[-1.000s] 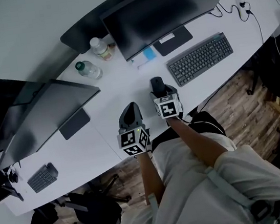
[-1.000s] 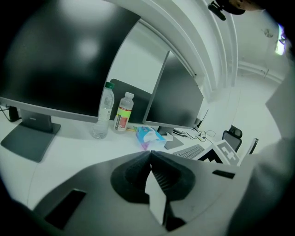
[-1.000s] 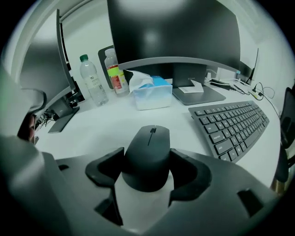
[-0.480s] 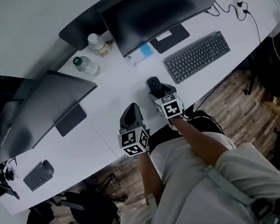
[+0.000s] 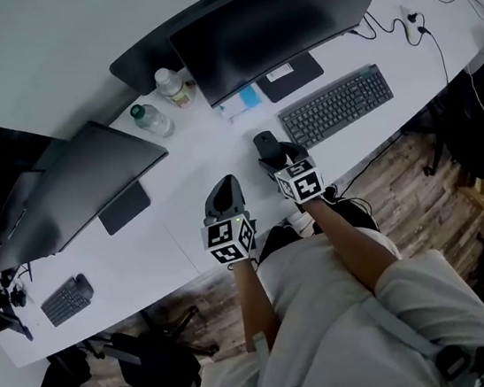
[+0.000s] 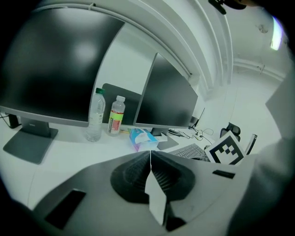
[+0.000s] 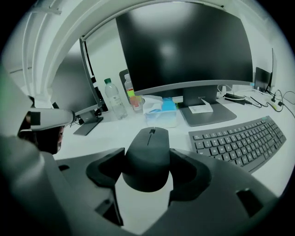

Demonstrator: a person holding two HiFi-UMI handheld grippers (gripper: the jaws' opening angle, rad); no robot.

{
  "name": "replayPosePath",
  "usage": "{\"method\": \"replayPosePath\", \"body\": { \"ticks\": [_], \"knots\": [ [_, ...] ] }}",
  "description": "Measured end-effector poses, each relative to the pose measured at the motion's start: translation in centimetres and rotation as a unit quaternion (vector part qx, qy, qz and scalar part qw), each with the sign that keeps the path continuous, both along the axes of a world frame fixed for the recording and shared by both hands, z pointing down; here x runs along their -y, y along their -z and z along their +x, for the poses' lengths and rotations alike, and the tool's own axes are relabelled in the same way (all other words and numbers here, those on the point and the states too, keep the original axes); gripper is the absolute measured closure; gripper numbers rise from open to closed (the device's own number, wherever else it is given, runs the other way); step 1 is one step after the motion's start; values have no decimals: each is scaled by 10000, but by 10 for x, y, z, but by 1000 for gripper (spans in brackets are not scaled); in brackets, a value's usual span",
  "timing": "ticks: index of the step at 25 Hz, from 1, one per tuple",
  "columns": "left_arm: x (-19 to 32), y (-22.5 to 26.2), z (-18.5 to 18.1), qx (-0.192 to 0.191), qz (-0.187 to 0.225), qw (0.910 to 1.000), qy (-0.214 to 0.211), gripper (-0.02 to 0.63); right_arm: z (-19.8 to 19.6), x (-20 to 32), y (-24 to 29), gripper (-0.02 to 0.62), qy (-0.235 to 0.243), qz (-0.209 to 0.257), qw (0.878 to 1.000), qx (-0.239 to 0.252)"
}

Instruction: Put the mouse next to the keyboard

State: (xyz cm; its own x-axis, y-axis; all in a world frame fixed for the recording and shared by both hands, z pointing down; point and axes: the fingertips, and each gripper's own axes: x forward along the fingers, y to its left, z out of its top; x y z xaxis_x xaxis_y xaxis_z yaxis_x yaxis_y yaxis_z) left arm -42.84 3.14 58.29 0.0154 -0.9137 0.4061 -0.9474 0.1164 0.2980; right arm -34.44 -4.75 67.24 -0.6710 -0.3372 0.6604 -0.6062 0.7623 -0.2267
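Below, a white desk [image 5: 209,152] stands on wood floor [image 5: 400,176]; right gripper [image 7: 147,161] clamps the mouse [image 7: 148,150] (left gripper [image 6: 150,159] pinched together).

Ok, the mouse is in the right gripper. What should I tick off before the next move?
1. Right gripper closed on the mouse: ok.
2. Mouse lifted clear of the table: cannot tell.
3. Free spot on the table between mouse and keyboard: ok.
4. Left gripper shut and empty: ok.
5. Left gripper out of the way, on the far side from the keyboard: ok.
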Motion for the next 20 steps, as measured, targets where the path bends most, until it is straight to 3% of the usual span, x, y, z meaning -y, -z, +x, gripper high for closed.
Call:
{"method": "replayPosePath", "body": {
  "ticks": [13, 20],
  "knots": [
    [19, 18, 30, 226, 146, 9995, -135, 583, 26, 24, 51, 291, 271, 339, 9975, 562],
    [35, 28, 58, 349, 193, 9992, -47, 582, 59, 42, 63, 291, 466, 536, 9958, 575]
  ]
}}
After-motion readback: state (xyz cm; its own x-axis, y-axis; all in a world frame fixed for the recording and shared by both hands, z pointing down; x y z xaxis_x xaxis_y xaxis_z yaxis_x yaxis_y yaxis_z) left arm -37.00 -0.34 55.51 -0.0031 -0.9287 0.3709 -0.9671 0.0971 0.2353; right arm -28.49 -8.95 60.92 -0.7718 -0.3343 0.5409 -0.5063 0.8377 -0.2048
